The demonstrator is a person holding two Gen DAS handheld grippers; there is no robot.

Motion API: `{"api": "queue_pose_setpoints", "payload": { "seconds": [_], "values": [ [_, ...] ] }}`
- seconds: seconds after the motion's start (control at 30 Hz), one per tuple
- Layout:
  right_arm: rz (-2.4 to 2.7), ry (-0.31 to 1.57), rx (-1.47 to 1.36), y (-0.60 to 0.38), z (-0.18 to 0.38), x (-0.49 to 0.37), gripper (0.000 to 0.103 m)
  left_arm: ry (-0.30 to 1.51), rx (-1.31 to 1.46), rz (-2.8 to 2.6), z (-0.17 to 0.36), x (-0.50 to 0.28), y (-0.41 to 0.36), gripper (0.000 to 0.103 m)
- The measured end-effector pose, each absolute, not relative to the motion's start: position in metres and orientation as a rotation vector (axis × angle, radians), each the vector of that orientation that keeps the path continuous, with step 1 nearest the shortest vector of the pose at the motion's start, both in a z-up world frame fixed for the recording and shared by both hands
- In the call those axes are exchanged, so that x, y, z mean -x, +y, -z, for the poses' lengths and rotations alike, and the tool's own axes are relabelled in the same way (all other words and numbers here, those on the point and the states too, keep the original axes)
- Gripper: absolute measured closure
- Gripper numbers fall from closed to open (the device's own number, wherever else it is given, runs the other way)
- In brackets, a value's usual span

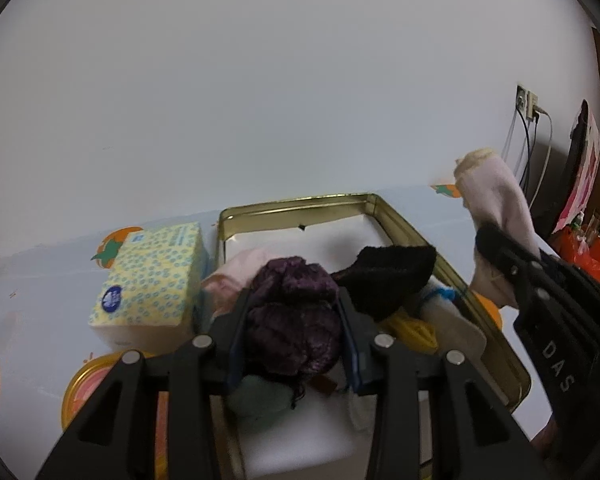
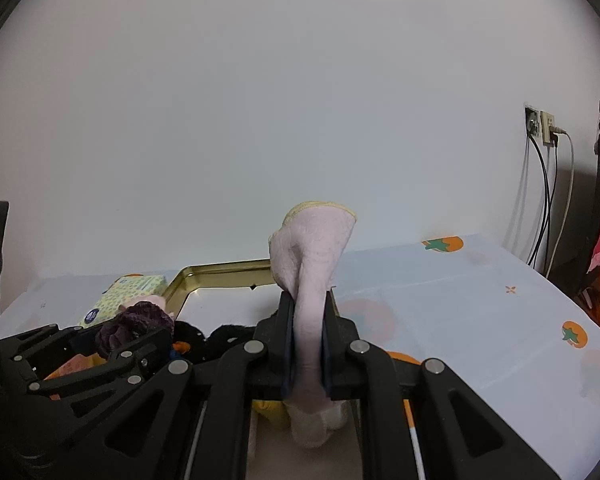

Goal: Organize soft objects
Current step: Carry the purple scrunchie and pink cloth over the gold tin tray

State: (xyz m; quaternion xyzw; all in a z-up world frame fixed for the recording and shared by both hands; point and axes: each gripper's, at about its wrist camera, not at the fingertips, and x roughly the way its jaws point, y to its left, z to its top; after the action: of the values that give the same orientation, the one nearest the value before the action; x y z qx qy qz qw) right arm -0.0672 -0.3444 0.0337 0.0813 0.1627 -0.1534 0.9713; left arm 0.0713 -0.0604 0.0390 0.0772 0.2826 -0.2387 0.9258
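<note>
My left gripper (image 1: 294,320), black with blue pads, is clenched on a crumpled dark purple velvety scrunchie (image 1: 296,320) at the lower centre of the left wrist view; both pads press into its sides. My right gripper (image 2: 307,344) is clamped on a pale pink fabric piece with a cream-yellow edge (image 2: 310,280), which stands up out of the jaws at the centre of the right wrist view and hangs limp below them.

Under both lies a table covered in a pale blue cloth printed with orange persimmons (image 2: 480,300). On it, at the centre of the left wrist view, sits a shallow rectangular gold metal tin with a white liner (image 1: 292,202). Inside the tin, beyond and beside the scrunchie, lie a fuzzy black fabric piece (image 1: 388,276), a light pink soft item (image 1: 236,268), a yellow item (image 1: 412,330) and a grey-green soft item (image 1: 260,398); their exact shapes are hard to tell.

Just left of the tin stands a yellow tissue pack with blue dots (image 1: 156,276). At the lower left a round yellow-rimmed lid (image 1: 88,380) shows partly behind my gripper. At the right edge, wall sockets with cables (image 2: 542,128) hang down.
</note>
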Motion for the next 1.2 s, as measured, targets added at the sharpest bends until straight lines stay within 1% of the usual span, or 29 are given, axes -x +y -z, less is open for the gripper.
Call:
{"api": "queue_pose_setpoints", "payload": {
  "seconds": [0.5,1.2],
  "values": [
    [0.313,0.405,-0.142,-0.351,-0.033,0.041,0.090,0.635,-0.163,0.485,-0.034,-0.084,-0.074,0.065],
    [0.272,0.398,-0.159,-0.357,-0.035,0.043,0.090,0.671,-0.161,0.491,-0.032,-0.091,-0.082,0.065]
  ]
}}
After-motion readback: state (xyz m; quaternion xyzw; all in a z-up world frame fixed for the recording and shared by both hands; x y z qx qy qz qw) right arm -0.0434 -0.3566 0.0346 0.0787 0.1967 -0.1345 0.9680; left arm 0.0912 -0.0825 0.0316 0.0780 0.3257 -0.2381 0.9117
